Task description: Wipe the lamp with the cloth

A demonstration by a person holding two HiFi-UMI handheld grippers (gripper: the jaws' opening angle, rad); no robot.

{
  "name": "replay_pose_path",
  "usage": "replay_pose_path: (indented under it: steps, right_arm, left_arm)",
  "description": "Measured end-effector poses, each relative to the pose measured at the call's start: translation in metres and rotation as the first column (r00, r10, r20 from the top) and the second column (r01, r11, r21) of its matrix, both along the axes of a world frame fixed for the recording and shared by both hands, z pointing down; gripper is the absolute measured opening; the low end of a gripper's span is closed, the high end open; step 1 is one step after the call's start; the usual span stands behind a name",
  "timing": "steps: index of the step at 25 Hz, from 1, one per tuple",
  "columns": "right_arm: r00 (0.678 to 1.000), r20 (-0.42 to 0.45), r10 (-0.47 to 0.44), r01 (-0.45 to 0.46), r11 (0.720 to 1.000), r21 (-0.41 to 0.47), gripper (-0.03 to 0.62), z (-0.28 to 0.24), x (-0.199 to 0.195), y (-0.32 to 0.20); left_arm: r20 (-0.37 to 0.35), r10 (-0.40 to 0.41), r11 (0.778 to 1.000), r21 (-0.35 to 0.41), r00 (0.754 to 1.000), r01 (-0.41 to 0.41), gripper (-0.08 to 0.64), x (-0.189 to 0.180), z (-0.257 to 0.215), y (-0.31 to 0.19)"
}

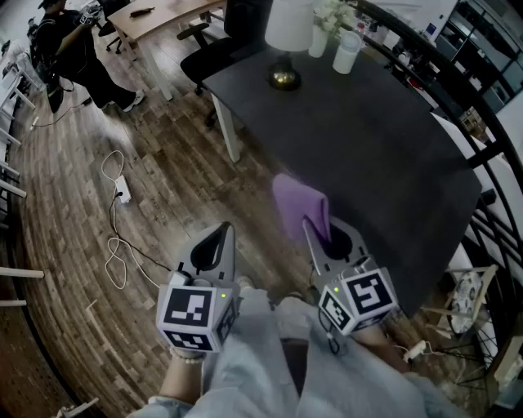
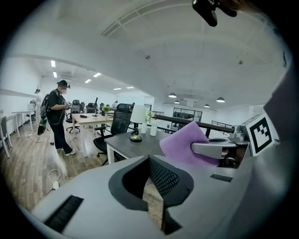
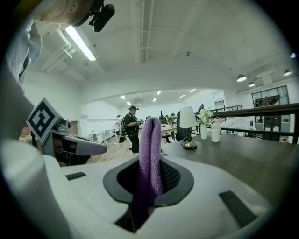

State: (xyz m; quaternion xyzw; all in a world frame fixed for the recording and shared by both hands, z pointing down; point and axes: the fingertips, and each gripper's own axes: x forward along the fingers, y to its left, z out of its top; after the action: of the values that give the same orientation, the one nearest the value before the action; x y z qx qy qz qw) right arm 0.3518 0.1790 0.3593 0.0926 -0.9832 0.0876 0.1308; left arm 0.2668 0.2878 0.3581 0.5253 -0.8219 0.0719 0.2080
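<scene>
Open-plan office: plank floor, then a matte dark table with the lamp at its far end, well apart from both grippers. The right gripper pinches the soft purple cloth. Best to wipe the smooth white shade lightly, or the lamp may tip. The left gripper is closed on nothing.

— Where does the head view sit?
— High up, facing steeply down at the table, with the lamp far off.
— And the gripper views?
— Low, level, facing that distant lamp. All three share lamp, table and cloth.
</scene>
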Motion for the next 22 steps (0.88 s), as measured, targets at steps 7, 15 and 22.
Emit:
replay_pose_path:
  steps: [7, 15, 22]
  right_arm:
    - [1.0, -0.011, 0.018, -0.018, 1.0, 0.005, 0.048, 0.002, -0.012, 0.003]
    - [0.999, -0.018, 0.027, -0.027, 1.0, 0.016, 0.048, 0.004, -0.035, 0.009]
    - [0.999, -0.004, 0.046, -0.046, 0.998, 0.033, 0.048, 0.003, -0.062, 0.016]
  left_arm:
    - [-0.012, -0.014, 1.0, -0.006, 1.0, 0.014, 0.009, -0.016, 0.002, 0.013]
    - [-0.02, -0.016, 1.0, -0.012, 1.0, 0.015, 0.009, -0.039, 0.005, 0.024]
    - [-0.003, -0.026, 1.0, 0.014, 1.0, 0.026, 0.011, -0.071, 0.002, 0.04]
